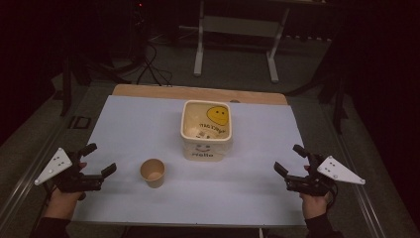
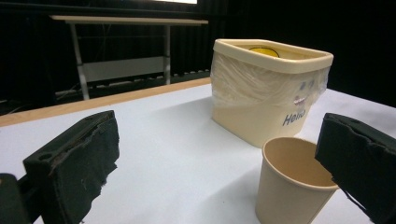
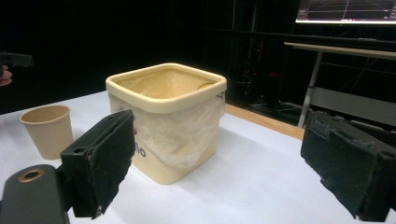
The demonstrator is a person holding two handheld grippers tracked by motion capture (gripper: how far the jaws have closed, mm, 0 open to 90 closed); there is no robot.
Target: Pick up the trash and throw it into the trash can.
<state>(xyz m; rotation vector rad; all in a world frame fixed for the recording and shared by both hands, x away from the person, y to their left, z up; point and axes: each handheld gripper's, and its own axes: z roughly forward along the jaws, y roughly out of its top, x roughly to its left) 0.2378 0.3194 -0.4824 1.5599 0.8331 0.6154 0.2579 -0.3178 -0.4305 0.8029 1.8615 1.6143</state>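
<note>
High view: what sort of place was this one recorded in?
Probably a lab or recording studio, not a home. A table under a white sheet stands among dark surroundings, cables trail over the floor, and a monitor glows behind a bare-framed workbench.

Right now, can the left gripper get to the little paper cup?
Probably yes. The left gripper is open and the paper cup stands upright just ahead of it on the white table cover, with nothing between them.
</note>
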